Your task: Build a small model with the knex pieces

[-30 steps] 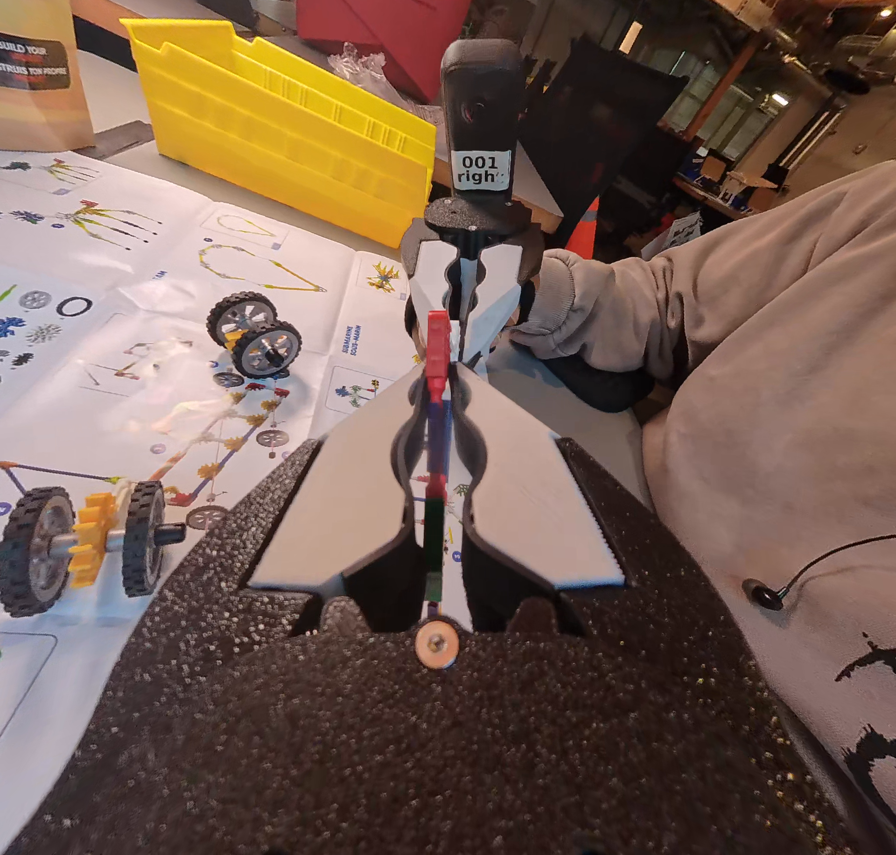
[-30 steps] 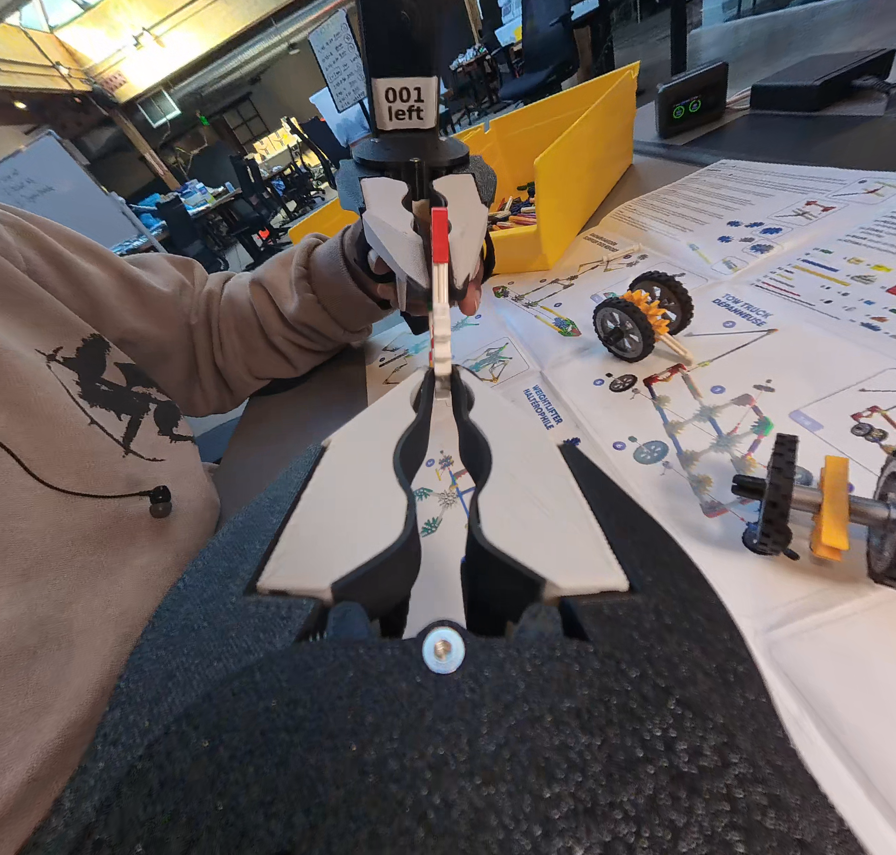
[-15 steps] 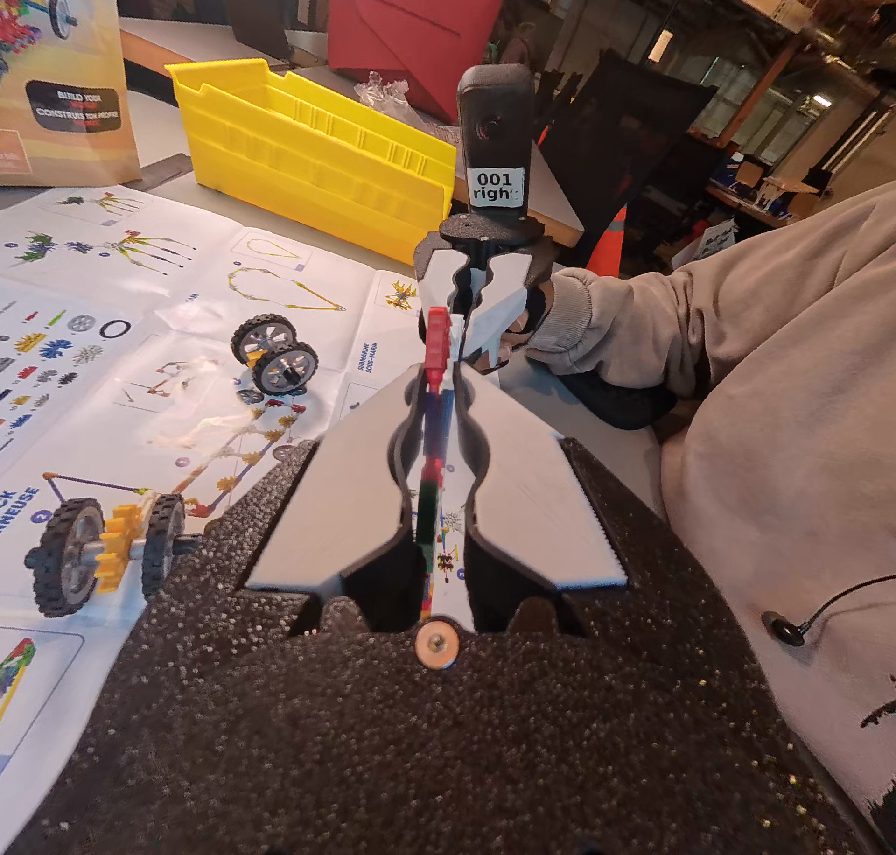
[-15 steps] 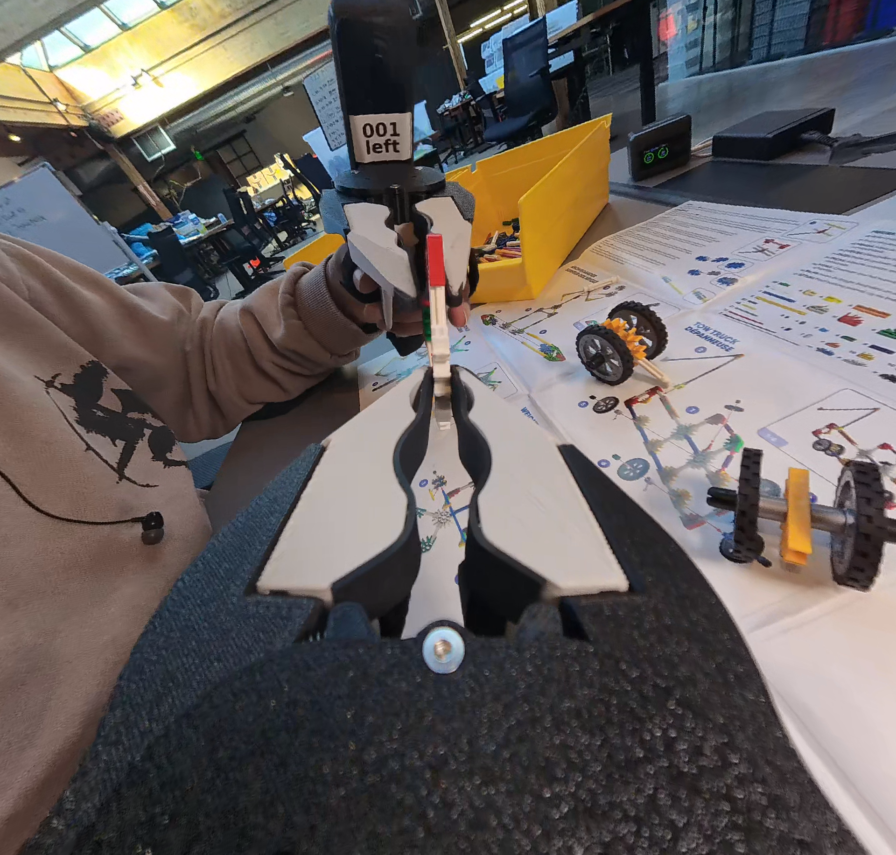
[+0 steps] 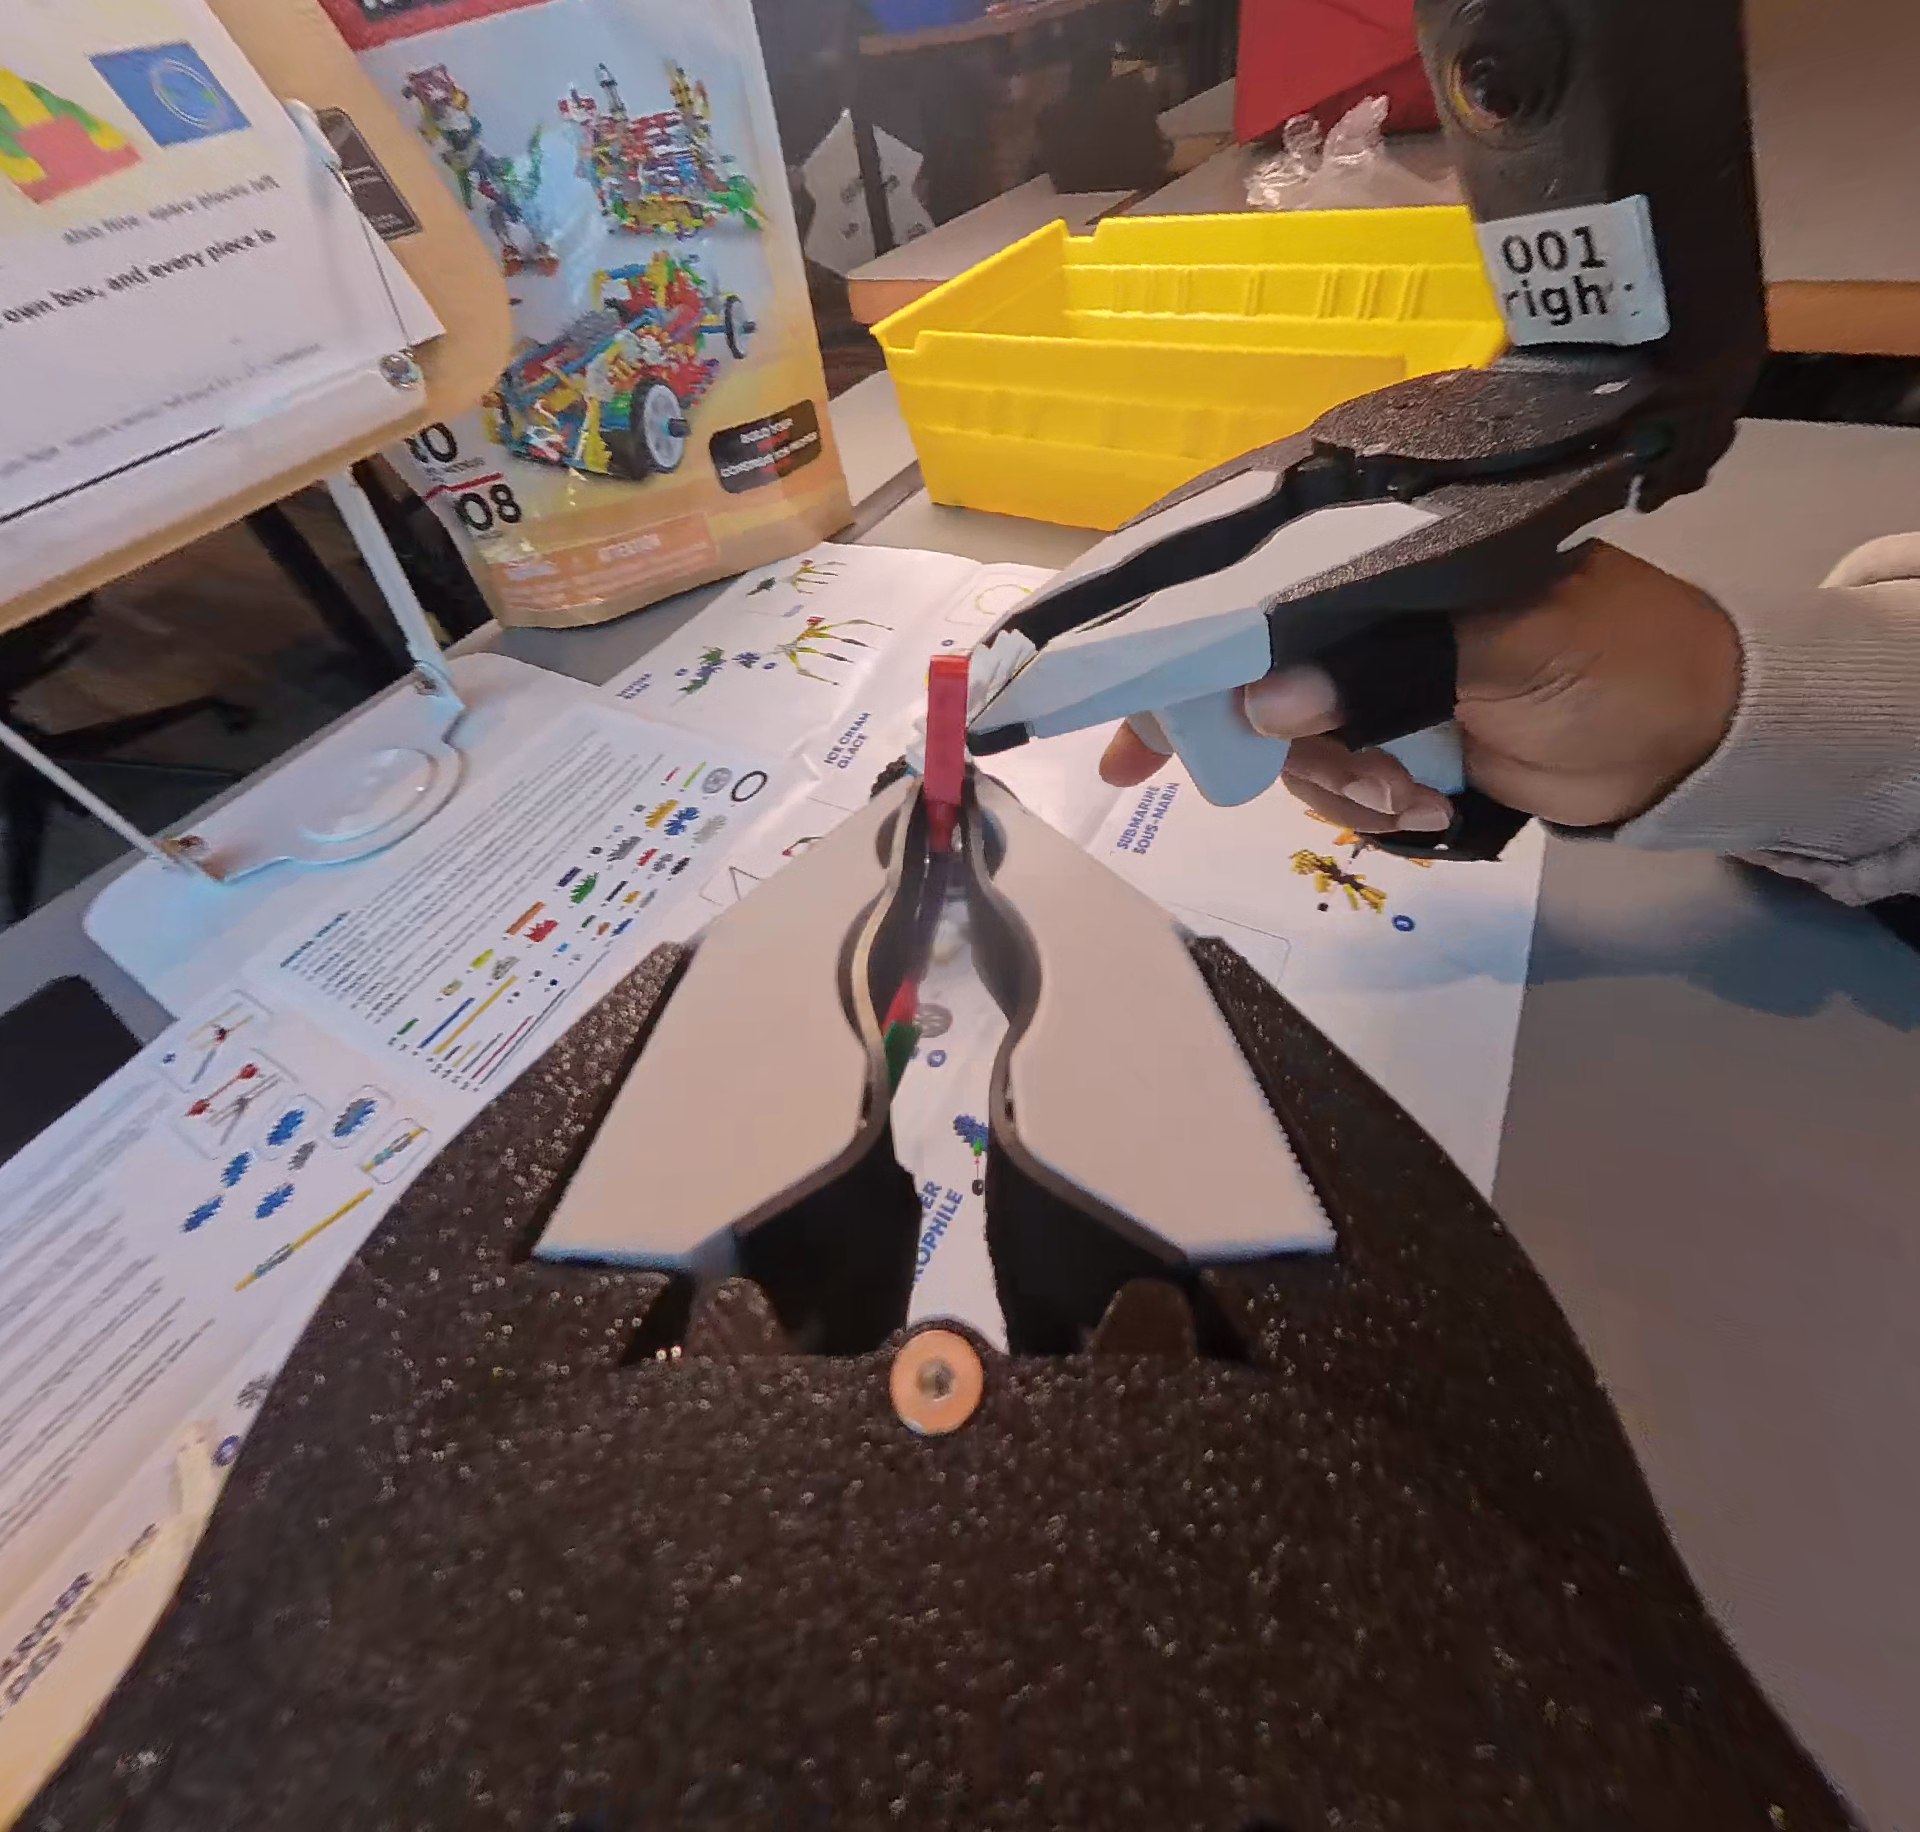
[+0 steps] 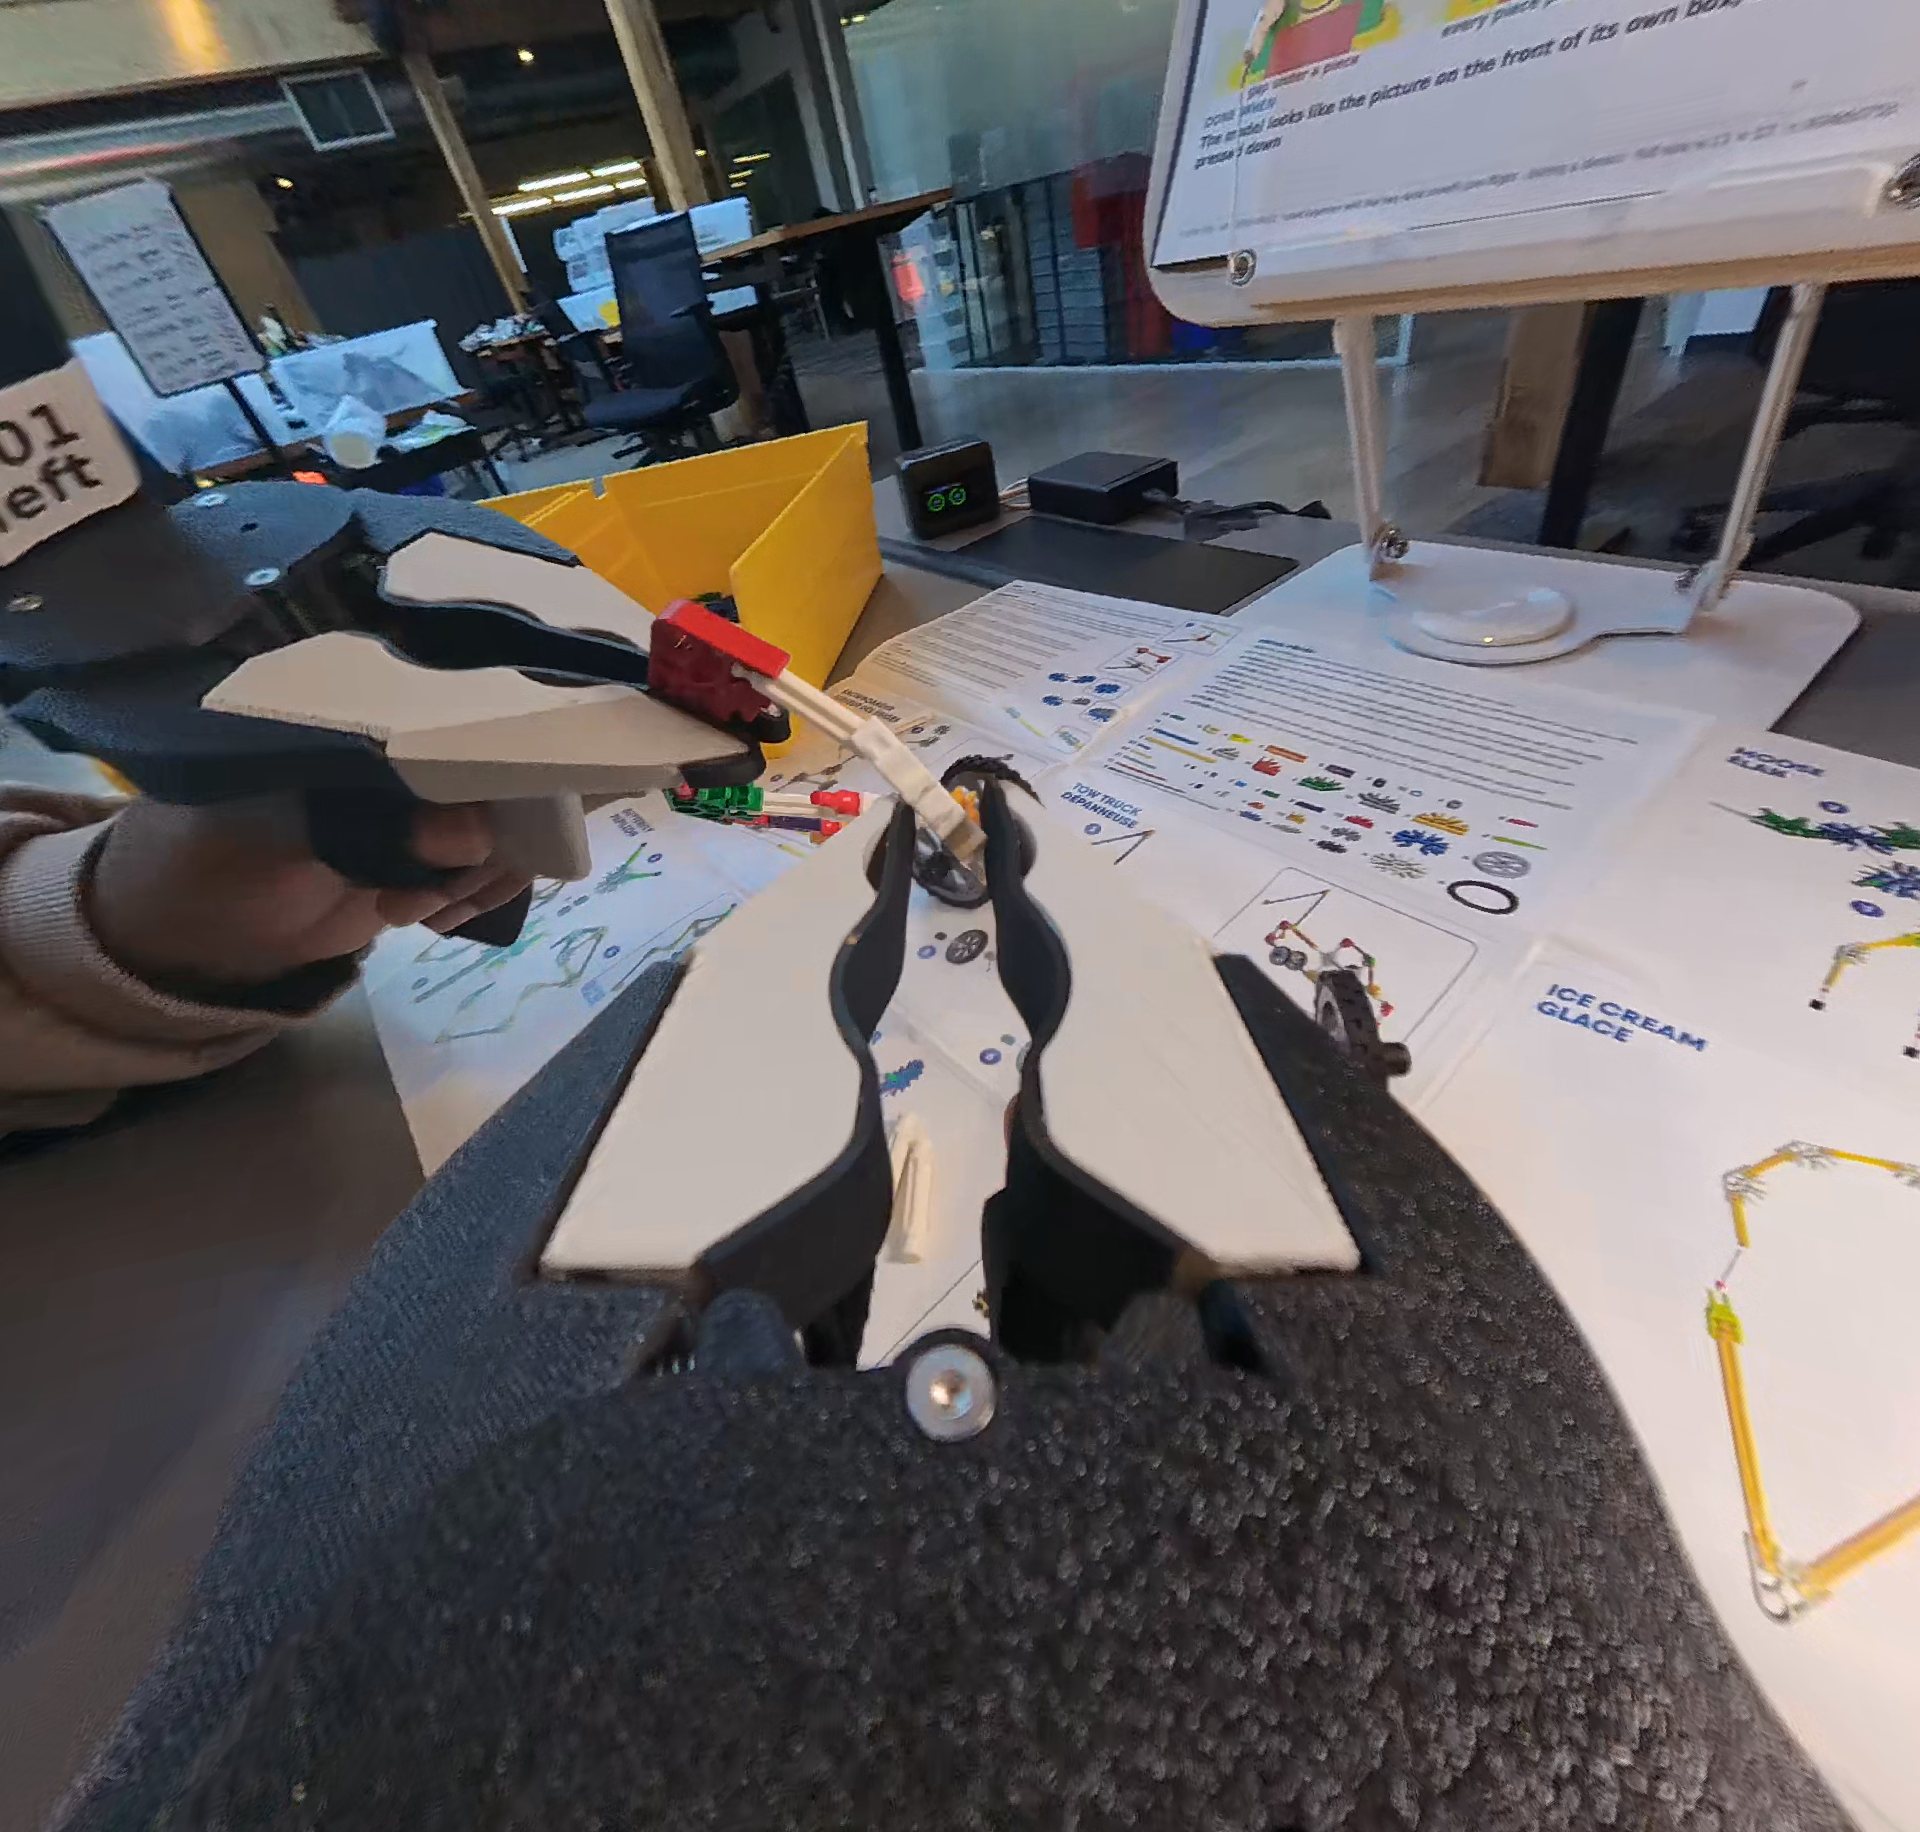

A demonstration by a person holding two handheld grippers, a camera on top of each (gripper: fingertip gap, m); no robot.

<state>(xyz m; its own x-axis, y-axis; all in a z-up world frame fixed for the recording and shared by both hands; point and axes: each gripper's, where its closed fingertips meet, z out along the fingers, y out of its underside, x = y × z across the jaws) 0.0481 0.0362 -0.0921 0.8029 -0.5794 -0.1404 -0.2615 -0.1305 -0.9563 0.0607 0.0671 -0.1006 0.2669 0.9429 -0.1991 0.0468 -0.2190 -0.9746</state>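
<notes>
Printed instruction sheet point(image 5: 665, 847) covers the bench; left hand-held gripper point(image 5: 943, 795) clamps a red connector point(image 5: 945, 733), right hand-held gripper point(image 6: 948, 826) pinches its white rod point(image 6: 894, 754).

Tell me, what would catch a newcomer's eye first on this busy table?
Probably the two hand-held tongs meeting mid-air: the left tongs pinch a red connector joined to a white rod, whose far end the right tongs grip. Behind them sits a bright yellow bin, and a printed instruction sheet full of coloured diagrams covers the table beneath.
</notes>
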